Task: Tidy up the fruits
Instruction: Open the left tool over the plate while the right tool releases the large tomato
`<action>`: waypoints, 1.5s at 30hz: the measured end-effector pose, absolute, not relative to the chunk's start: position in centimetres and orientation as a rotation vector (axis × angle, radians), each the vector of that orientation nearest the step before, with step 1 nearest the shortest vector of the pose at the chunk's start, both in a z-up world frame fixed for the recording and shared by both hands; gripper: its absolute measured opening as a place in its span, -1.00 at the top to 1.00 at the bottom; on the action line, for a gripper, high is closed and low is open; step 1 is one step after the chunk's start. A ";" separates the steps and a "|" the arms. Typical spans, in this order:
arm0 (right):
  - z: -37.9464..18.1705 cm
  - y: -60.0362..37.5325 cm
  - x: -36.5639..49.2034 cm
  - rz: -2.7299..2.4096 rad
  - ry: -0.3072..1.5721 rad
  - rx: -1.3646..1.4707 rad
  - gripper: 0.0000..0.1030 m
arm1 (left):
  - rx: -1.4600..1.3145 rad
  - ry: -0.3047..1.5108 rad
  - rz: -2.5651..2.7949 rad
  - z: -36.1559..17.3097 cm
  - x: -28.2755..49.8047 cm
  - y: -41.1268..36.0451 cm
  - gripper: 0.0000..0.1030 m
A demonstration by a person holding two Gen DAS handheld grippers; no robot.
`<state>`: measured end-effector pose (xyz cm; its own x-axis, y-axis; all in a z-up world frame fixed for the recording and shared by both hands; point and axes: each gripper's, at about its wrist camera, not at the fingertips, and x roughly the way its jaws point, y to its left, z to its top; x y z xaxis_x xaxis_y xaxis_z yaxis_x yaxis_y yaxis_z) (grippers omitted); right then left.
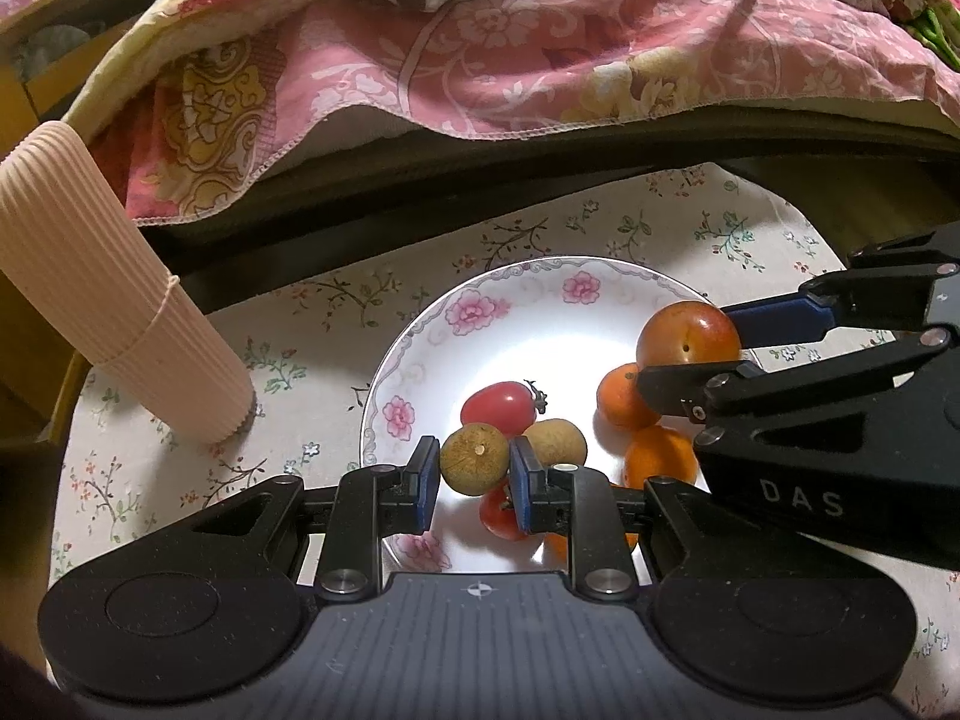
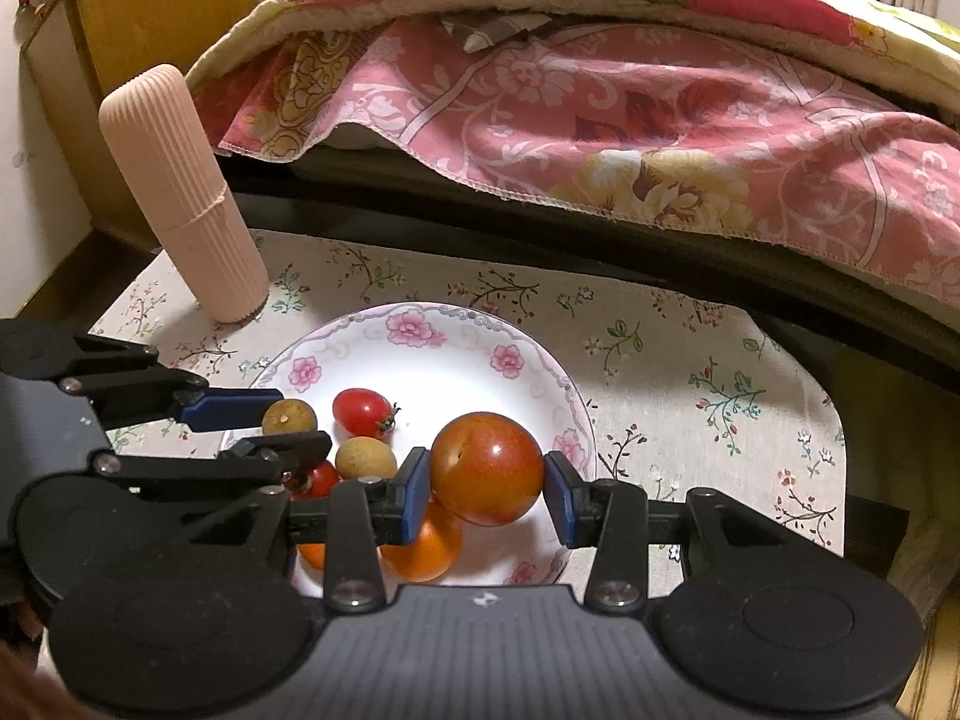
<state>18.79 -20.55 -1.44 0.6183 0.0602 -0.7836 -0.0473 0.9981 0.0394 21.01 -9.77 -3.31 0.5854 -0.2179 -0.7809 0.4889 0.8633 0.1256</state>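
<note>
A white plate with pink flowers sits on a floral cloth and holds fruit. My left gripper is shut on a brown longan, held just above the plate; it also shows in the right wrist view. My right gripper is shut on a large red-orange plum over the plate's right side. On the plate lie a second longan, cherry tomatoes and small oranges.
A ribbed pink cylinder stands upright on the cloth left of the plate. A bed with a pink floral quilt overhangs the far side. A wooden cabinet is at the back left.
</note>
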 end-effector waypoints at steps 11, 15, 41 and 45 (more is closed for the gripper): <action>-1.3 -20.2 19.3 0.073 0.884 -0.005 0.20 | 0.324 0.857 -0.412 -3.3 21.5 -9.4 0.40; -1.3 -20.3 19.5 0.073 0.878 -0.006 0.20 | 0.319 0.859 -0.414 -3.4 21.6 -9.5 0.40; -1.4 -20.4 19.3 0.062 0.883 0.000 0.19 | 0.335 0.849 -0.405 -3.2 21.3 -9.3 0.10; -1.4 -20.4 19.1 0.060 0.890 0.010 0.19 | 0.340 0.847 -0.406 -3.1 21.2 -9.2 0.01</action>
